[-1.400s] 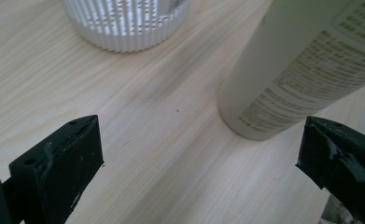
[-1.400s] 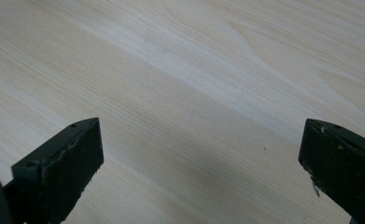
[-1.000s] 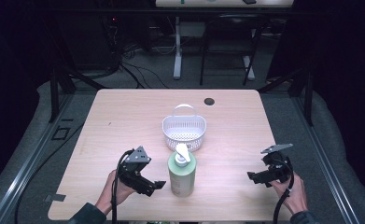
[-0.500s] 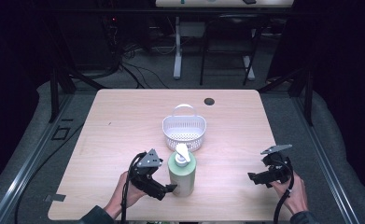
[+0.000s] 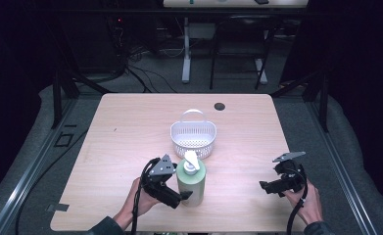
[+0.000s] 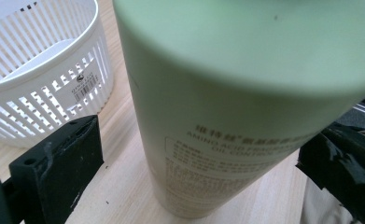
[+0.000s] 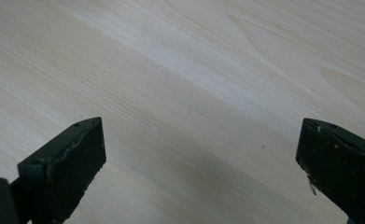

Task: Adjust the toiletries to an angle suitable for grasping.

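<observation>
Both wide-open jaws of the left gripper flank the green bottle, untouched.

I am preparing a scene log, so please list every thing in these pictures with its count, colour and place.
pump bottle: 1, pale green with white pump, upright near the table's front edge, between the left gripper's open fingers
basket: 1, white, slotted, with handle, mid-table just behind the bottle
round cap: 1, black, near the table's far edge
table: 1, light wood
left gripper: 1, black, open around the bottle's lower body
right gripper: 1, black, open, over bare table at the front right
hands: 2, at the front edge
</observation>
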A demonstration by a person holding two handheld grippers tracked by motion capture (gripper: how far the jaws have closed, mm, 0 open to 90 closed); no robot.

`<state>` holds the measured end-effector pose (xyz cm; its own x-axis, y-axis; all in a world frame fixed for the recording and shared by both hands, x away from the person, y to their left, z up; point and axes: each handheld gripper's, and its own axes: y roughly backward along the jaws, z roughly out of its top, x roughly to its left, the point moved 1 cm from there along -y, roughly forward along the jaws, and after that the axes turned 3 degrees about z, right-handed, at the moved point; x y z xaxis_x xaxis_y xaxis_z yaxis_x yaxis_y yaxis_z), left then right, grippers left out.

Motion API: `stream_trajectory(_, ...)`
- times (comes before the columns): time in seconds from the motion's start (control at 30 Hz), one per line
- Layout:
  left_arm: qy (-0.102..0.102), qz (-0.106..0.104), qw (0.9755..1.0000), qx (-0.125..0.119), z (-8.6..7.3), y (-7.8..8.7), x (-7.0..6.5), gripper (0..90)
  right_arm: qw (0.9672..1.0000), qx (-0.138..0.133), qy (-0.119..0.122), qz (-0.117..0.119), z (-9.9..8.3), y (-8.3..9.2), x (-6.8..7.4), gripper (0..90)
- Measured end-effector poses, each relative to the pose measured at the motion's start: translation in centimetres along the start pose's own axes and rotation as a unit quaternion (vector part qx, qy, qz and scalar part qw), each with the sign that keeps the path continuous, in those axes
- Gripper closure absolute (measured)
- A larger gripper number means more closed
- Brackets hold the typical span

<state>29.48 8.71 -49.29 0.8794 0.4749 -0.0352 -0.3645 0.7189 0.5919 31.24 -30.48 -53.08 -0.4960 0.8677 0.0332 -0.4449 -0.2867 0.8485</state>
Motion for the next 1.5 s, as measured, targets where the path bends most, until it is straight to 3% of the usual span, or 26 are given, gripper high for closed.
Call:
stream_trajectory(0.27, -0.010, 0.001, 0.9999, 0.001, 0.3, -0.5, -0.4, 0.1, 1.0000, 0.001, 0.001, -0.001, 0.0, 0.0, 0.0, 1.1)
stream_trajectory(0.6, -0.016, 0.002, 0.9998, -0.014, 0.5, -0.8, -0.8, 10.8, 1.0000, -0.001, 0.001, -0.001, 0.0, 0.0, 0.0, 1.0)
stream_trajectory(1.5, -0.010, 0.020, 0.9991, -0.035, 0.4, -1.2, -1.2, 11.6, 1.0000, 0.002, 0.007, -0.001, -0.1, 0.0, 0.0, 1.7)
